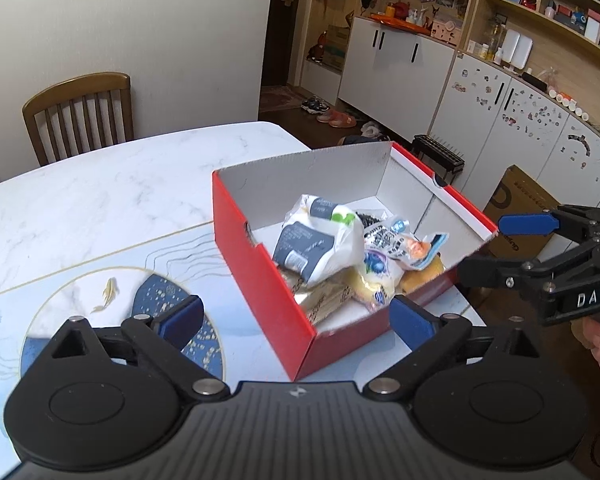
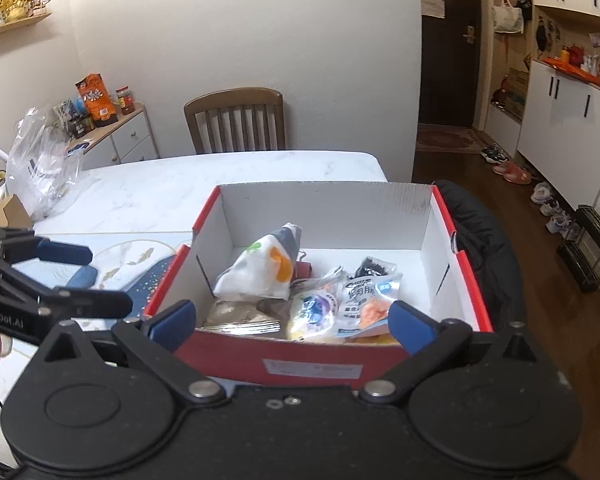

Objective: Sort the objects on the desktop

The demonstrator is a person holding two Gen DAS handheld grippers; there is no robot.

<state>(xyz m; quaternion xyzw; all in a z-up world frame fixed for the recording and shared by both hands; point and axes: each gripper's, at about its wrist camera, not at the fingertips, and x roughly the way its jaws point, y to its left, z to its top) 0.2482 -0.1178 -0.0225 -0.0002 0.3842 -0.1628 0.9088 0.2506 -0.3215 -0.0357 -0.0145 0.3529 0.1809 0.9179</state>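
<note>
A red cardboard box (image 1: 260,280) with white inner walls stands on the marble table, also in the right wrist view (image 2: 312,364). It holds several snack packets: a white and grey pouch (image 1: 316,240) (image 2: 264,268), a white packet with orange print (image 1: 400,240) (image 2: 364,300), a round yellow packet (image 1: 374,280) (image 2: 312,312) and a silver packet (image 2: 240,316). My left gripper (image 1: 296,320) is open and empty at the box's near corner. My right gripper (image 2: 292,320) is open and empty at the box's near wall; it also shows in the left wrist view (image 1: 496,248).
A wooden chair (image 1: 80,112) stands behind the table. A blue and gold patterned mat (image 1: 100,300) lies left of the box. A clear plastic bag (image 2: 44,160) sits at the table's far left. A black chair back (image 2: 484,248) is right of the box.
</note>
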